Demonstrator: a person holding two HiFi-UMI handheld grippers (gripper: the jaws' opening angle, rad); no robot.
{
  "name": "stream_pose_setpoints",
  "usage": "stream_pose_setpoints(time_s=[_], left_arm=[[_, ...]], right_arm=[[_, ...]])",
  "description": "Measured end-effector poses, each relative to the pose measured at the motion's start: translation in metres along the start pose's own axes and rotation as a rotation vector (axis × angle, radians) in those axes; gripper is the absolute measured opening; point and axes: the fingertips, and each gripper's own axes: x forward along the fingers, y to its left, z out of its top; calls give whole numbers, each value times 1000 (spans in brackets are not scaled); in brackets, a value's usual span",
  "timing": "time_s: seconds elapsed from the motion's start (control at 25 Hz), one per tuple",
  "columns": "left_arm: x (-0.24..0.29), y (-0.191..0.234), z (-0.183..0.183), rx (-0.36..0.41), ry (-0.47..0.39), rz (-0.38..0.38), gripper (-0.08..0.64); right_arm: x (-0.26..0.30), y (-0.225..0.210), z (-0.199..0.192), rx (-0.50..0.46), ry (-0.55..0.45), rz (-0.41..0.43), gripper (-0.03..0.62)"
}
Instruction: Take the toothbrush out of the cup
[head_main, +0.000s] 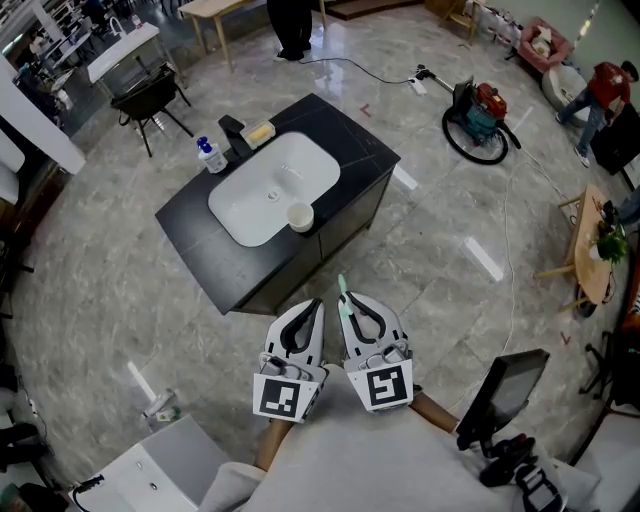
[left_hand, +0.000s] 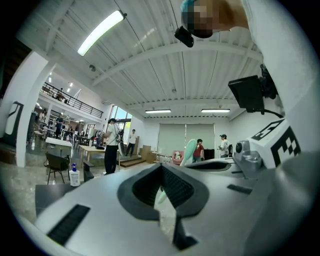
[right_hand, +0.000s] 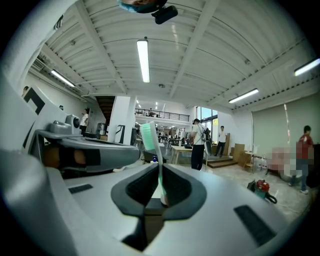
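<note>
Toothbrush (head_main: 343, 294) in right hand-held gripper (head_main: 349, 300), cup (head_main: 300, 216) at sink (head_main: 262, 180) rim.

Left gripper (head_main: 317, 303) and right gripper (head_main: 349, 300) are grey with black-lined jaws.

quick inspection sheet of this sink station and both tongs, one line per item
surface: black counter with a white basin, on a marbled floor
job's things: cup upright at the basin's edge, no brush in it; toothbrush out of it, head up
clutter: pump bottle and yellow block by the tap
tongs: right tongs shut on the toothbrush; left tongs shut, holding nothing
cables: cord lying on the floor toward the vacuum cleaner
surroundings: person at the far edge; wooden table
</note>
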Motion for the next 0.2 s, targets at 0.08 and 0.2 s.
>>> stream_pose_setpoints(time_s=[0.08,0.2], left_arm=[[-1,-1,0,-19,-14,1,5],[-3,-1,-2,-2,-10,-1,4]], right_arm=[[0,1,0,-2,-1,2,31],[-2,2,0,-5,-1,4,31]])
